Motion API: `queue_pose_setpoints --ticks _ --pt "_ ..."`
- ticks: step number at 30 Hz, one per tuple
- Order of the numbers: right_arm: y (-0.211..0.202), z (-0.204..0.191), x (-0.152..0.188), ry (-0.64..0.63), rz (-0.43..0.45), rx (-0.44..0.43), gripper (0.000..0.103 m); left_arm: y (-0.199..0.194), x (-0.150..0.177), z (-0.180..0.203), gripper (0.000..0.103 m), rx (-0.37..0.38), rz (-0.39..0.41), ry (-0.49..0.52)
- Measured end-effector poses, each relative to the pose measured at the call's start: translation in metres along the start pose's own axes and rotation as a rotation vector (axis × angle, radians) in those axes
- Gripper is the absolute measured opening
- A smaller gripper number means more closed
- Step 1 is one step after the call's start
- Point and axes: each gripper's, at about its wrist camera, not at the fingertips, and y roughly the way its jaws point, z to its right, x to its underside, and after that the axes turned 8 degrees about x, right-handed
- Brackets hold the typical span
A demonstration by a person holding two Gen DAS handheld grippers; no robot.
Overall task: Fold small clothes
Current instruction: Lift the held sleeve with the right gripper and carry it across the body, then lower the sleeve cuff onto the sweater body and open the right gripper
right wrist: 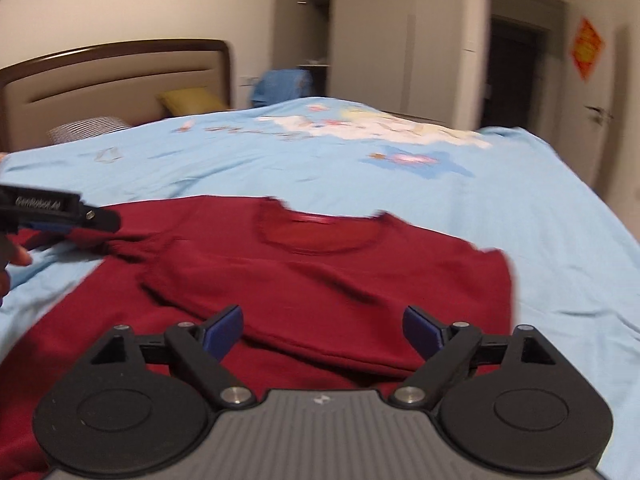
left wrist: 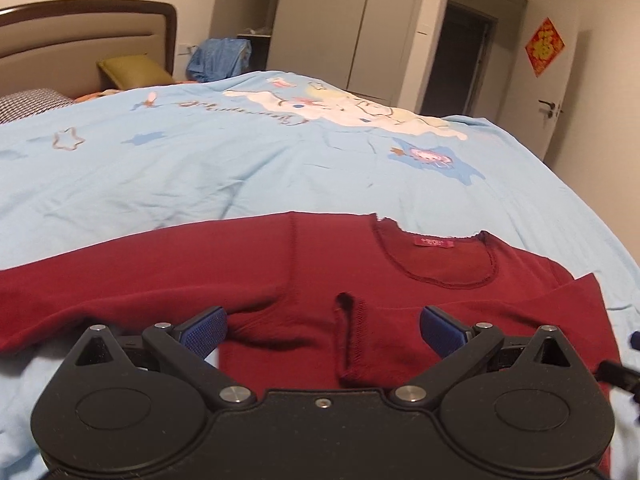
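Note:
A dark red long-sleeved top (left wrist: 304, 264) lies on the light blue bedspread (left wrist: 200, 160), neck opening away from me. One sleeve is folded across the chest, its cuff (left wrist: 348, 340) between my left fingers. My left gripper (left wrist: 322, 330) is open just above the cuff, holding nothing. In the right wrist view the same top (right wrist: 320, 272) lies flat, and my right gripper (right wrist: 322, 330) is open over its lower folded edge, empty. The left gripper (right wrist: 60, 216) shows at the left edge of that view, over the sleeve.
The bedspread (right wrist: 520, 216) has cartoon prints. A headboard (left wrist: 80, 36), a green pillow (left wrist: 134, 70) and a blue bundle (left wrist: 220, 58) are at the far end. Wardrobe doors (left wrist: 340, 28) and an open doorway (left wrist: 464, 52) stand beyond the bed.

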Motion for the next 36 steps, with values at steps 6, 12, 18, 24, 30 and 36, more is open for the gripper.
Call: queue_pose_setpoints --ticks 6,12,18,24,30,36 --pt "0.022 0.083 0.000 0.219 -0.040 0.054 0.094 0.043 0.013 0.012 0.102 -0.070 -0.037 0.061" --pt "0.066 0.141 -0.001 0.413 -0.072 0.026 0.084 0.059 0.041 0.006 0.102 -0.125 -0.049 0.087" --pt "0.104 0.169 0.000 0.560 -0.085 -0.041 0.073 0.058 0.049 0.011 0.103 -0.154 -0.025 0.130" --pt "0.129 0.190 0.016 0.765 -0.113 -0.152 0.028 0.057 0.050 0.008 0.103 -0.146 -0.021 0.125" --pt "0.090 0.149 -0.013 0.442 0.017 0.027 0.015 0.055 0.050 0.010 0.103 -0.136 -0.013 0.132" --pt "0.069 0.109 -0.026 0.205 0.046 0.214 0.014 0.056 0.051 0.012 0.103 -0.132 -0.016 0.146"
